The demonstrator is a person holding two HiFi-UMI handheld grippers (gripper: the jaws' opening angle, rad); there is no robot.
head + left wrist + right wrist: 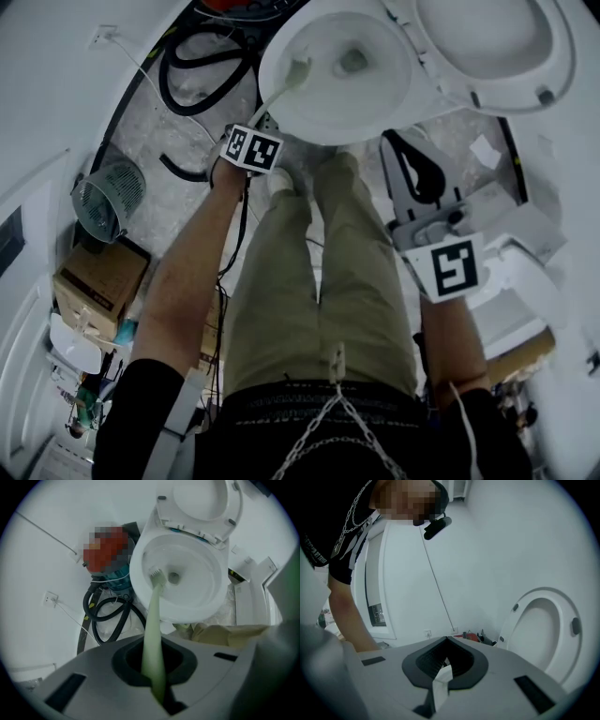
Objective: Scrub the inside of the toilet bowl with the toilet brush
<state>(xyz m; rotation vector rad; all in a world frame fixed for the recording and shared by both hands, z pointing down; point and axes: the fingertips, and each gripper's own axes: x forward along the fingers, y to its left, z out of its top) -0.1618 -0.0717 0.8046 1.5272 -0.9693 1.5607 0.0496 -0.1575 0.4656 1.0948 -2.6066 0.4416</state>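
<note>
Toilet brush [154,620] in left tool [155,666], apparently touching bowl [202,595]

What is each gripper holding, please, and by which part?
Left gripper: toilet brush, by its handle. Right gripper: a small white scrap, pinched between shut jaws.

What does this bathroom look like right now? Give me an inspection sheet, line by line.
Surface: grey speckled floor.
Job's things: toilet brush head inside the toilet bowl; seat raised.
Clutter: cardboard box, mesh bin.
Grippers: left gripper shut on the brush handle; right gripper off the bowl, shut on a white strip.
Cables: black hose looped beside the bowl; thin wire on the wall.
Surroundings: white walls.
</note>
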